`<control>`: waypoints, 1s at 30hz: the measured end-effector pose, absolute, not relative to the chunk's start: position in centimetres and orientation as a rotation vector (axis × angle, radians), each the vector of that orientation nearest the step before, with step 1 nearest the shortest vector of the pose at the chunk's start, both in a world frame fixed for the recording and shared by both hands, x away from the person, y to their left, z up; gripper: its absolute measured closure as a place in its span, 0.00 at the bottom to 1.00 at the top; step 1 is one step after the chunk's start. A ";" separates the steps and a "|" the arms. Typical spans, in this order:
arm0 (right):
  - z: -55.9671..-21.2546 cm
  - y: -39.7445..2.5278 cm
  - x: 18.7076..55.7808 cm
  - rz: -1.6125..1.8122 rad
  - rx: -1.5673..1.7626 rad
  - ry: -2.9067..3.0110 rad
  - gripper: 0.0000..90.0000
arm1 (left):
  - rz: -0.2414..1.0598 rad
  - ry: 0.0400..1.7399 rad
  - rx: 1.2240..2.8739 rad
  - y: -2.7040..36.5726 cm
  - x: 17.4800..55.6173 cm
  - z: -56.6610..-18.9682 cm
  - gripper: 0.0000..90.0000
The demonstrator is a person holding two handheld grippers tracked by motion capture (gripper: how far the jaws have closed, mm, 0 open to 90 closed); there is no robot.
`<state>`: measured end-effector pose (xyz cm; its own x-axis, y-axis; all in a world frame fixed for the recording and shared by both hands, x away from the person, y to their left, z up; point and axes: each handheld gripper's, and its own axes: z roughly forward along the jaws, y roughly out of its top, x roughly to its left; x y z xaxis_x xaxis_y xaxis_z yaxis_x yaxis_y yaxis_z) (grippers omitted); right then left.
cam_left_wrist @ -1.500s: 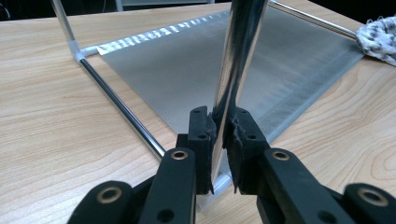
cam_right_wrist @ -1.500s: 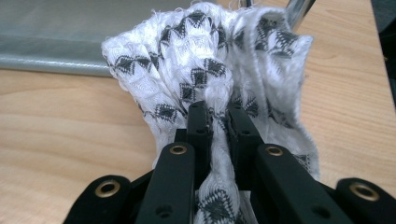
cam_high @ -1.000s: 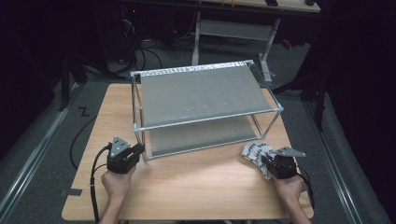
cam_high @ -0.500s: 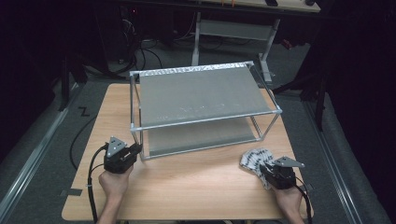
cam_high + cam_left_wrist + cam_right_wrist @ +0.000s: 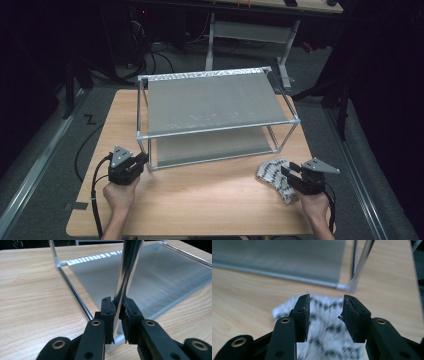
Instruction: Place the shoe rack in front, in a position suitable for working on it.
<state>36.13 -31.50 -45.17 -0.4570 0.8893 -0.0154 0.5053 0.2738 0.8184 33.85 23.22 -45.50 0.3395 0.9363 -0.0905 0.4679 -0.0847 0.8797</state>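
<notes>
Two tiers make up the rack (image 5: 215,107), a metal-tube frame with grey fabric shelves, standing on the wooden surface (image 5: 200,195). Both shelves, as far as they show, carry nothing: the upper shelf (image 5: 212,102) is bare fabric, and the visible part of the lower shelf (image 5: 160,280) is bare as well.

Left gripper (image 5: 119,311): jaws closed on the rack's front-left upright post (image 5: 126,272), low down, just above the corner joint of the lower tier. In the high view this gripper (image 5: 142,161) sits at the rack's front-left corner.

Right gripper (image 5: 325,315): jaws parted by a moderate gap, holding nothing. It is poised directly above the black-and-white patterned cloth (image 5: 329,325); contact cannot be determined. The cloth (image 5: 274,172) lies crumpled on the surface, in front of the rack's front-right corner post (image 5: 359,262) and apart from it.
</notes>
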 end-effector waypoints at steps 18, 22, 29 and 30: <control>-40.5 -30.9 44.2 1.085 1.256 1.976 0.70 | 0.665 1.286 1.695 23.8 34.1 -45.5 0.89; -40.6 -30.6 44.6 1.068 1.249 1.966 0.79 | 0.669 1.296 1.686 24.1 34.3 -45.5 0.89; -40.7 -30.5 44.3 1.081 1.216 1.980 0.89 | 0.684 1.341 1.661 24.8 35.0 -45.5 0.89; -40.7 -30.5 44.2 1.086 1.214 1.982 0.90 | 0.687 1.348 1.659 24.9 35.2 -45.4 0.89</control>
